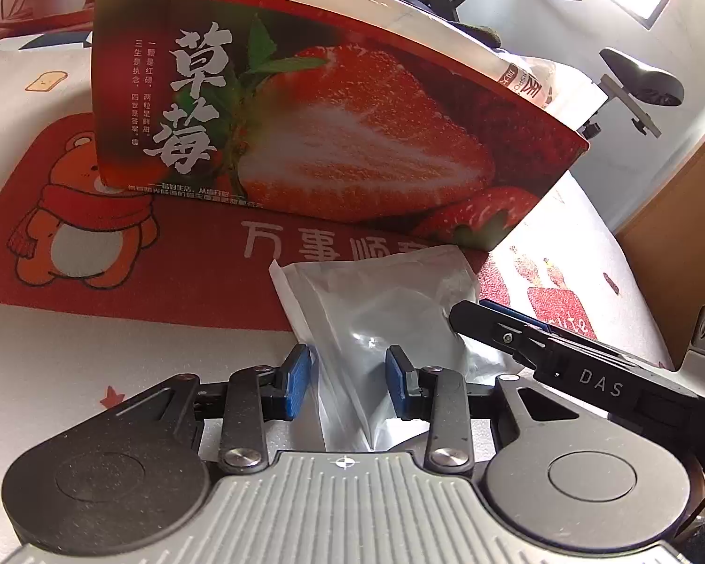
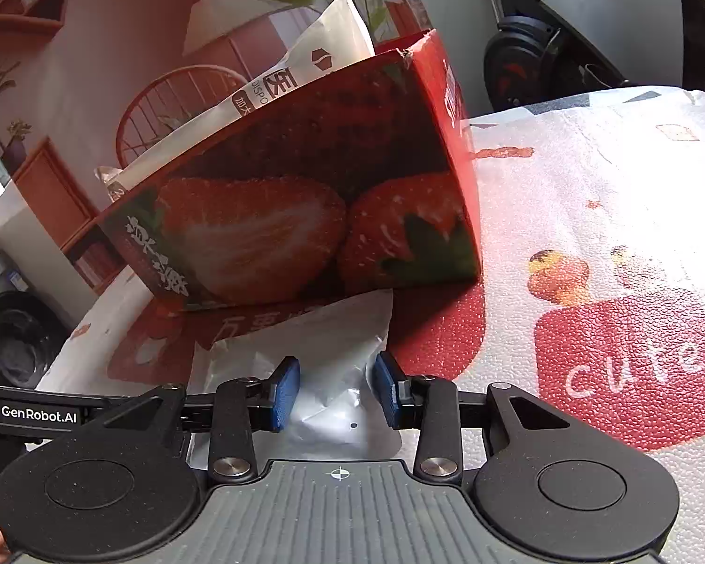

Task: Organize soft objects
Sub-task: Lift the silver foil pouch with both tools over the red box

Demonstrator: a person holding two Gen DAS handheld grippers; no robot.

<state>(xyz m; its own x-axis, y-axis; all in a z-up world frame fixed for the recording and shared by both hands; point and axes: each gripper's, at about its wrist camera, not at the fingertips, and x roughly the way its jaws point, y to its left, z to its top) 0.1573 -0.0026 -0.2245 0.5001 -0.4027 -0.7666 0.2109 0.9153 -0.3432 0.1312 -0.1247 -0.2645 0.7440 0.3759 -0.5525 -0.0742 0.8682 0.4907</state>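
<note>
A soft white plastic pouch (image 1: 380,310) lies on the mat in front of a red strawberry-print box (image 1: 333,127). The box holds another white packet (image 2: 305,75) that sticks out of its top. My left gripper (image 1: 350,378) is open, its blue pads on either side of the pouch's near end. My right gripper (image 2: 336,390) is open too, straddling the same pouch (image 2: 324,366) from the other side. The right gripper's finger (image 1: 540,343) shows in the left wrist view, resting against the pouch's right edge.
A red bear-print mat (image 1: 94,244) covers the white patterned table cover (image 2: 611,216). The strawberry box (image 2: 315,197) stands just behind the pouch. An exercise bike (image 2: 531,61) stands beyond the table's far edge.
</note>
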